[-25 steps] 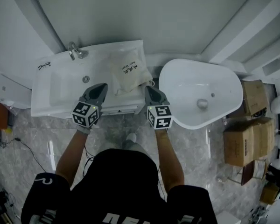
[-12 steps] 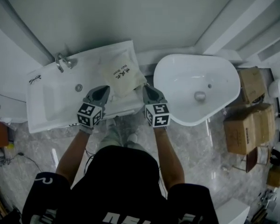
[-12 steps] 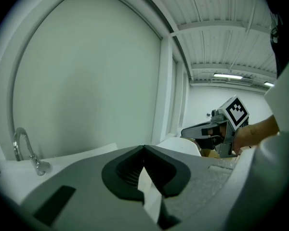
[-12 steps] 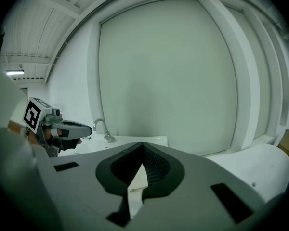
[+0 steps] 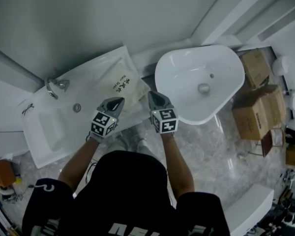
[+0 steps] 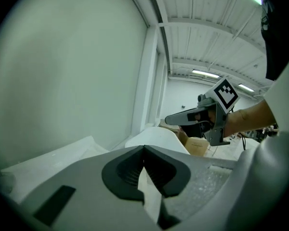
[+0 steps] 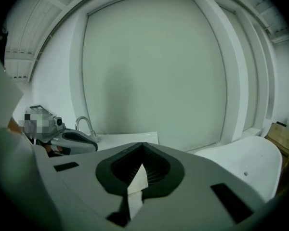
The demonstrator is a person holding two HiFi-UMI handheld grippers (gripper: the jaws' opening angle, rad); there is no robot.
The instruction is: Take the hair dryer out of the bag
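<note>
**Hair dryer not in sight – presumably inside bag**

Bag: cream cloth w/ dark print, lying flat on right end of the sink counter, across the bowl from the faucet. White tub just to its right.

Risks:
- Cloth is limp and sits near the counter's front edge; a one-sided tug could drag the whole bag off.
- A pinch on cloth + dryer together would lift both, not separate them.
- Can't tell which end is the mouth, so a grab at the wrong end is possible.

Jaws: left gripper closed, nothing between the pads, tips over the bag's near edge; contact unclear. Right gripper likewise closed and empty, tips just beside the bag's right corner. Both need to open before any grab.
</note>
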